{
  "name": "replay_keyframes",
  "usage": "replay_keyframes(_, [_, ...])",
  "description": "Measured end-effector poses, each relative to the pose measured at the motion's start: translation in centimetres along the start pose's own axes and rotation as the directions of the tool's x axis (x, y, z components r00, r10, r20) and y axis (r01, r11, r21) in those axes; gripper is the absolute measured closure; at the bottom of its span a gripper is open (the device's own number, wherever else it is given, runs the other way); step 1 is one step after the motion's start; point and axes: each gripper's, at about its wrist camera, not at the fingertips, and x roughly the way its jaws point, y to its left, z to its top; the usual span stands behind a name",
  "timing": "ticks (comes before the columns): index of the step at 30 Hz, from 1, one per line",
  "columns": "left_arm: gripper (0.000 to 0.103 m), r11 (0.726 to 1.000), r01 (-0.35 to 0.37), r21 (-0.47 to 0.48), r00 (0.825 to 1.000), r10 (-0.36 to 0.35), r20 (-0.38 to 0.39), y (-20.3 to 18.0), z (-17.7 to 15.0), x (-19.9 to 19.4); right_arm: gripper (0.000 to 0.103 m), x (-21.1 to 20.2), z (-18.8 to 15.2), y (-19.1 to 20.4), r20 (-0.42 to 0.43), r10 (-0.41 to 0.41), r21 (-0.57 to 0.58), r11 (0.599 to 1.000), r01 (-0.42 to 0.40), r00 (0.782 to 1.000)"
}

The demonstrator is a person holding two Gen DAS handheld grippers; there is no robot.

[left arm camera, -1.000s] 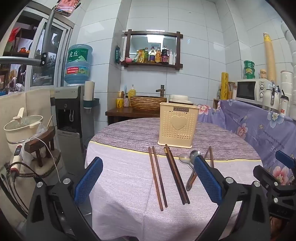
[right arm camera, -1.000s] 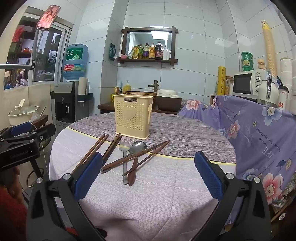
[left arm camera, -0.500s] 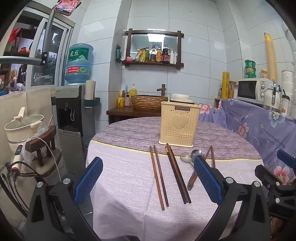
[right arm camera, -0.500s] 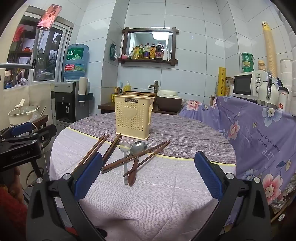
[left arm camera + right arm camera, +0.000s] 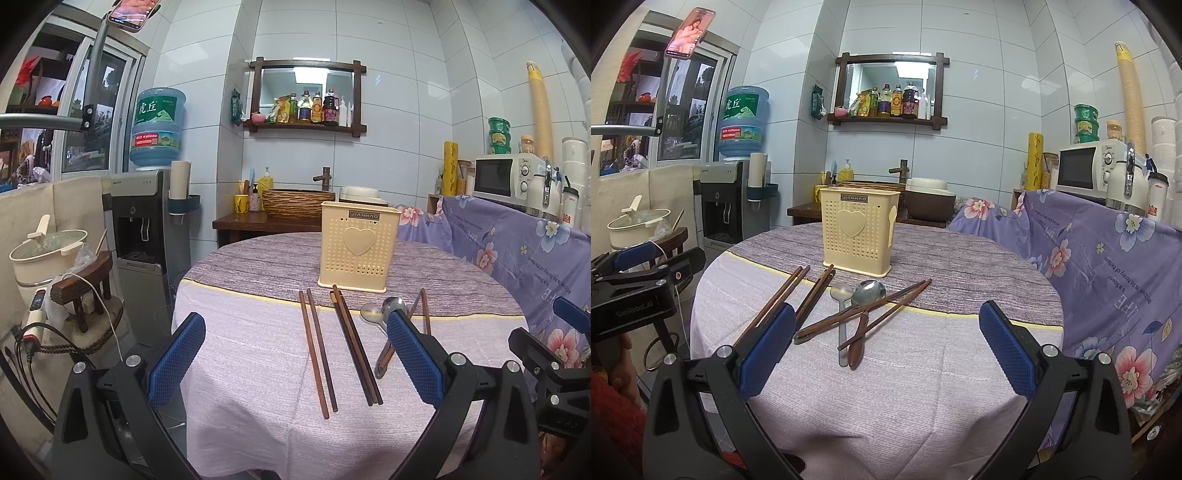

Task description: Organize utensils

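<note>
Jaws on both tools stand wide and hold nothing: the left gripper hangs over the near edge of the round worktop, and the right gripper does the same from its own side, each well short of the utensils. Nearest the left gripper lie two pairs of chopsticks, a left pair and a middle pair. Both run lengthwise away from the camera, their near ends between the blue pads and their far ends pointing at the holder. That long axis sits almost in line with the left jaws' forward direction, so I judge a pinch across the sticks needs little turning of the wrist. From the right wrist view the same two pairs slant off to the left, partly behind the left pad. Straight ahead of the right gripper lie a third pair of chopsticks, crossing diagonally, a metal spoon and a wooden-handled spoon, the handles pointing back toward the jaws. This heap looks nearer the right hand, while the parallel pairs seem the left hand's work. Beyond them all, upright on the grey part of the cloth, stands the cream utensil holder, empty as far as can be seen, its far side toward the wall.
</note>
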Motion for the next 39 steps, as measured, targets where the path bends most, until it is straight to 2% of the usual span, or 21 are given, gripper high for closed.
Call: replay_keyframes(39, [0.005, 1.000, -0.001, 0.004, 1.000, 0.001, -0.006, 0.0, 0.2, 0.1, 0.005, 0.2, -0.4, 1.0, -0.003, 0.008, -0.005, 1.000, -0.008, 1.000])
